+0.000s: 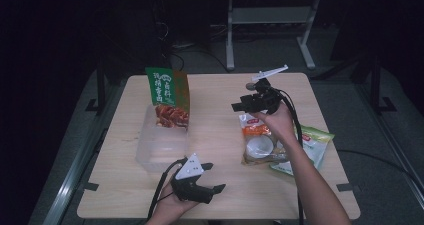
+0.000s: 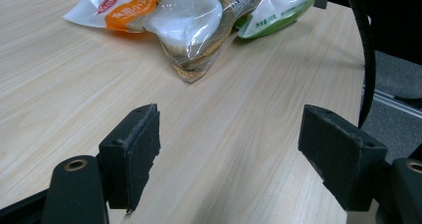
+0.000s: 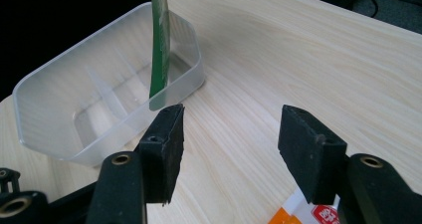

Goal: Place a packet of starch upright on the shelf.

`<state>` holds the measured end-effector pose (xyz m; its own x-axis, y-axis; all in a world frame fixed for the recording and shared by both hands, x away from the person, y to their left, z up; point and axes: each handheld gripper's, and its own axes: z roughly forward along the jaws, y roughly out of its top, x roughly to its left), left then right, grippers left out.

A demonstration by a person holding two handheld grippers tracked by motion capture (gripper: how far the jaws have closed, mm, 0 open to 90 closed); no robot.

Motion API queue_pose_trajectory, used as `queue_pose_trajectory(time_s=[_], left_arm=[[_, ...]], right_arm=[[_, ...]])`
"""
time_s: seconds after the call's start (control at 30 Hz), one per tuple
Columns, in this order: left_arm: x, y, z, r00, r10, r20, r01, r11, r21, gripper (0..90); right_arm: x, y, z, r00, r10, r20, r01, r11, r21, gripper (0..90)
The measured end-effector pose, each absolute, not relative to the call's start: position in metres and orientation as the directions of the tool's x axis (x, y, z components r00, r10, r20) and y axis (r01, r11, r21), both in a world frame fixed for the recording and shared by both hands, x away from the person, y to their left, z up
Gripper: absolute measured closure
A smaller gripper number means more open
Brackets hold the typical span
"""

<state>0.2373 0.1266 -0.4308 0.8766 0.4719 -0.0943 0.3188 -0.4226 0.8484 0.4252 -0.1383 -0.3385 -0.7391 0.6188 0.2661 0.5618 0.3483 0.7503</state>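
A clear plastic bin (image 1: 162,147) sits left of the table's centre, and a green and orange snack bag (image 1: 169,97) stands upright in its far end. An orange and white packet (image 1: 257,140) lies on the right, overlapping a green packet (image 1: 312,145). My left gripper (image 1: 214,177) rests near the front edge, open and empty, its jaws pointing right toward the orange packet (image 2: 164,15) and the green packet (image 2: 278,10). My right gripper (image 1: 241,97) hangs open above the orange packet, facing the bin (image 3: 99,99) and the bag (image 3: 160,45), seen edge-on.
The table (image 1: 220,205) is light wood, with bare surface between the bin and the packets. A black cable (image 2: 366,50) runs past the table's right edge. A white desk frame (image 1: 270,30) stands on the dark floor beyond the table.
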Motion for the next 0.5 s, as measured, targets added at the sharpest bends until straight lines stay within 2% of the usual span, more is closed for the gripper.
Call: queue_pose_trajectory(time_s=[0.5], left_arm=[[0.238, 0.125, -0.431, 0.879, 0.469, -0.088, 0.315, -0.433, 0.844, 23.6]], right_arm=[[0.418, -0.163, -0.345, -0.709, 0.649, 0.275, 0.598, 0.347, 0.722, 39.2]])
